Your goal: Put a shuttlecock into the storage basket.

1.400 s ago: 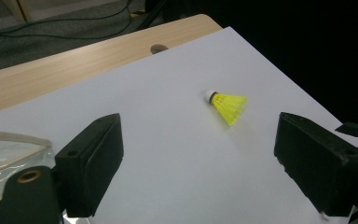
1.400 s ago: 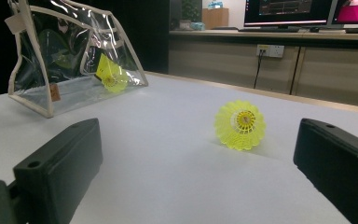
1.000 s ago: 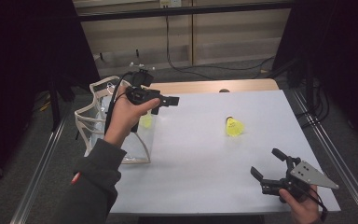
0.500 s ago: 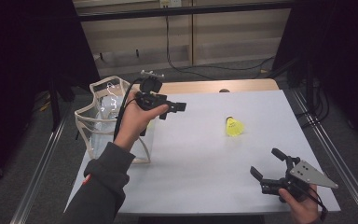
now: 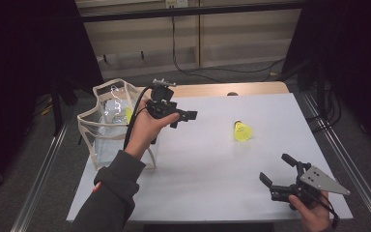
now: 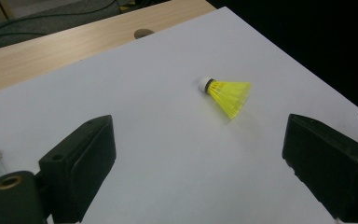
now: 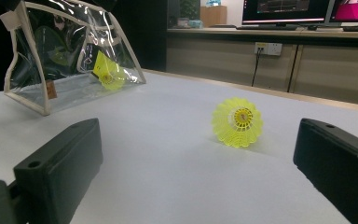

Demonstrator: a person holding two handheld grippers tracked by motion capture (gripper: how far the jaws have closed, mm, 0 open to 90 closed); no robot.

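Item: yellow shuttlecock (image 5: 243, 131), lying on its side on the white counter (image 5: 212, 164), right of centre, touching nothing. Position relative to left tool (image 5: 182, 116): to that tool's right and well apart; the left tool is held above the counter with jaws released and empty, and in the left gripper view the shuttlecock (image 6: 226, 94) sits between and beyond the two spread jaws. Position relative to right tool (image 5: 278, 170): farther away and slightly left of it, near the counter's near right corner; jaws released, nothing between them. Orientation: long axis runs roughly near to far across the counter; white cork tip points to the far side, open skirt faces the near side, so the right gripper view looks into the skirt (image 7: 237, 122). Also present: clear pouch (image 5: 107, 126) standing at the left edge of the counter, with a second yellow shuttlecock (image 7: 106, 72) inside it.
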